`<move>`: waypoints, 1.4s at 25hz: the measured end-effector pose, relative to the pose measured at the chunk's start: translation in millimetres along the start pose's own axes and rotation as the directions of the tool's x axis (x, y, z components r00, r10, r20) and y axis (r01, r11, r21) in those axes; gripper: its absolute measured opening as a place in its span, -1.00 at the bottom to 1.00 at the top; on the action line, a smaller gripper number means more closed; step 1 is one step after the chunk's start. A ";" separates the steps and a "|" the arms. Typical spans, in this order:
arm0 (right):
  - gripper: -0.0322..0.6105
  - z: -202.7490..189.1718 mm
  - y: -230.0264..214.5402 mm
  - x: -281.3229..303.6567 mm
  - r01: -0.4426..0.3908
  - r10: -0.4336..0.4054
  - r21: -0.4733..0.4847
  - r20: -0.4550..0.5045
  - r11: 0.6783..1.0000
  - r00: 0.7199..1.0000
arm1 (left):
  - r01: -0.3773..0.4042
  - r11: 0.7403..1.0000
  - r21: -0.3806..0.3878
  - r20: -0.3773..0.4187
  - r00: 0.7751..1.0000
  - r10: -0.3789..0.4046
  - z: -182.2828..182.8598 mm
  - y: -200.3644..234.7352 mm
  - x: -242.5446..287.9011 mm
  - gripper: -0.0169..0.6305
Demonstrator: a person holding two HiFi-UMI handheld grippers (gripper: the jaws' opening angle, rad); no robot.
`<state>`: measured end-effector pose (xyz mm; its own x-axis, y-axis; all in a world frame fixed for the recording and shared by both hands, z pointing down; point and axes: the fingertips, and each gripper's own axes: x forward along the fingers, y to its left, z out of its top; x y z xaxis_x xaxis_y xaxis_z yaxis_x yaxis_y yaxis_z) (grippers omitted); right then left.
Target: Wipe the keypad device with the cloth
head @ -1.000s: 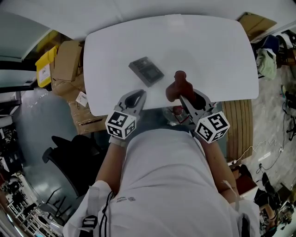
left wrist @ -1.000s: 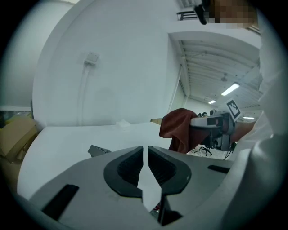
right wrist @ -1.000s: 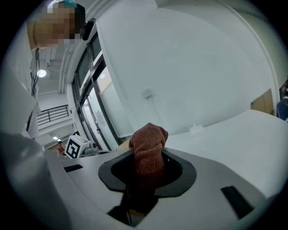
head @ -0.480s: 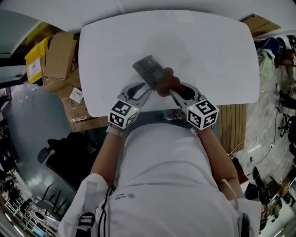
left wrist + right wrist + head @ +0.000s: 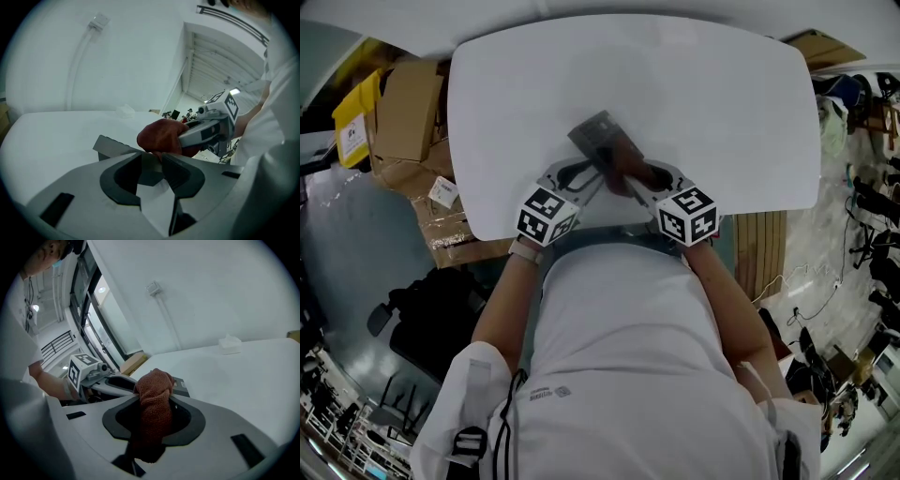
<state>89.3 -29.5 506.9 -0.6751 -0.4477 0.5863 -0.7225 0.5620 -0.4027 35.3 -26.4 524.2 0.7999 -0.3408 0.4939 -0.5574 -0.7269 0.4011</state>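
Left gripper (image 5: 152, 161) is opening its jaws at the keypad device (image 5: 598, 134) while our right gripper (image 5: 154, 397) is pinching the cloth (image 5: 153, 380) against it.
We are working close to the near edge of the white table (image 5: 722, 94), with both grippers reaching in over that edge. Bare top is lying wide open beyond the device and to either side of it. The device's near corner is sitting between the left gripper's spreading jaws, which are not pressing on it. Just beside it, the right gripper's jaws are clamping the red-brown cloth, whose bunched end is resting on the device's near end. We are counting one keypad device, one cloth, two grippers and one table.
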 end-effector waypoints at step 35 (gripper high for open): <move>-0.55 -32.2 -85.0 46.3 0.159 -0.182 0.264 0.064 0.951 0.981 | 0.005 0.999 -0.040 0.028 1.000 -0.004 -3.4 18.1 5.5 -0.86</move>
<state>124.3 -75.6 590.9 -0.5403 -0.5862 0.6037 -0.8342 0.2794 -0.4754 28.8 -39.4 536.8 0.8081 -0.3542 0.4707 -0.5617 -0.7041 0.4345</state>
